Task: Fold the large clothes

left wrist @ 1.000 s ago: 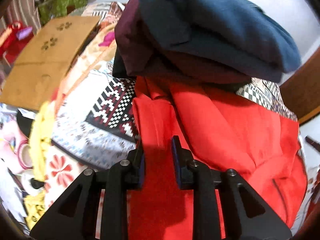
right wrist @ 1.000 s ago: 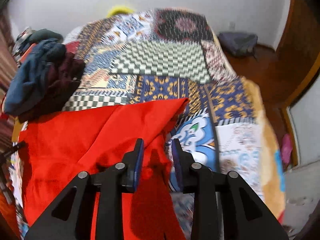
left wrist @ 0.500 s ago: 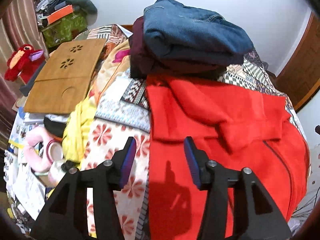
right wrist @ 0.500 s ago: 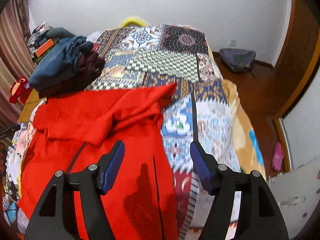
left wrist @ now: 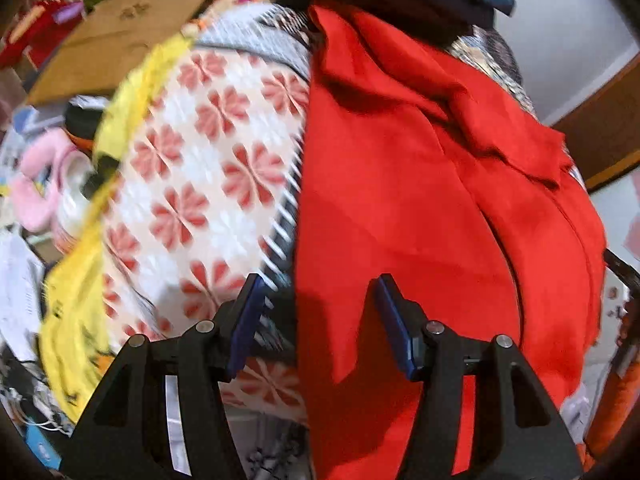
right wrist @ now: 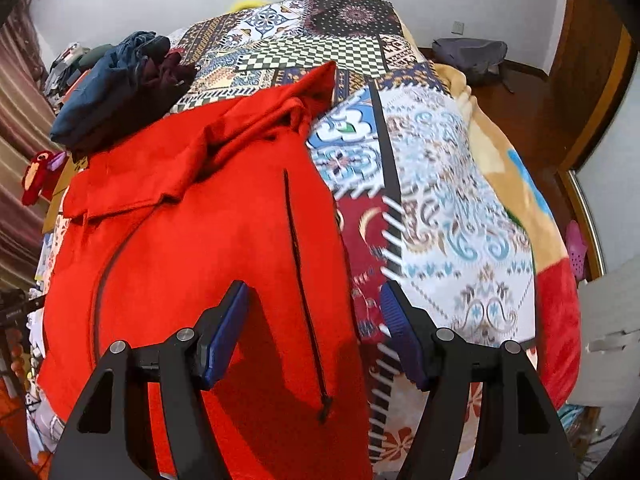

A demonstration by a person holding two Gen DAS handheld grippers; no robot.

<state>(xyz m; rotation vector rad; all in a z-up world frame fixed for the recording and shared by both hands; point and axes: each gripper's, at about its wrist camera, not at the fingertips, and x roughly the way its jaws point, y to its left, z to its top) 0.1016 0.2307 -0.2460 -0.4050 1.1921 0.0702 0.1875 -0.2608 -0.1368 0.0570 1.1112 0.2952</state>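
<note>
Right wrist shows a fleecy red jacket (right wrist: pixel 192 248) spread across a patchwork quilt (right wrist: pixel 460 216).

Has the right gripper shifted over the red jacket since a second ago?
Yes. The right gripper has drawn back toward the near end of the red jacket, away from the dark clothes pile; its open jaws now straddle the jacket's right edge.

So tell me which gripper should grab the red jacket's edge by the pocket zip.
Right. The right gripper hangs open over the red jacket, straddling the pocket zip and that edge; the left gripper, opening, sits at the opposite edge.
</note>
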